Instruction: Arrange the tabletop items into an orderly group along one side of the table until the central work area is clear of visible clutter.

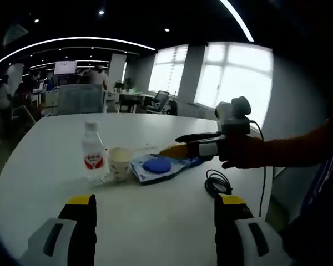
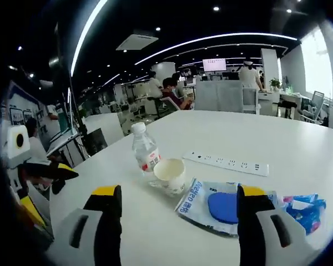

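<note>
On the white table [image 1: 50,144] a clear water bottle [image 1: 92,152] with a red label stands beside a paper cup [image 1: 120,162]. Right of the cup lies a flat packet with a blue disc [image 1: 157,164] on it. My left gripper [image 1: 155,200] is open and empty, low over the near table. My right gripper [image 1: 178,144], held by a hand, reaches in from the right just past the packet. In the right gripper view, my right gripper [image 2: 180,194] is open over the cup [image 2: 169,174], the packet [image 2: 222,206] and the bottle [image 2: 144,152]. The left gripper [image 2: 50,185] shows at the left.
A white power strip [image 2: 227,162] lies behind the packet. Blue wrappers [image 2: 302,208] sit at its right end. A coiled black cable [image 1: 216,182] rests near the table's right edge. Chairs, desks and people stand in the office beyond the far edge.
</note>
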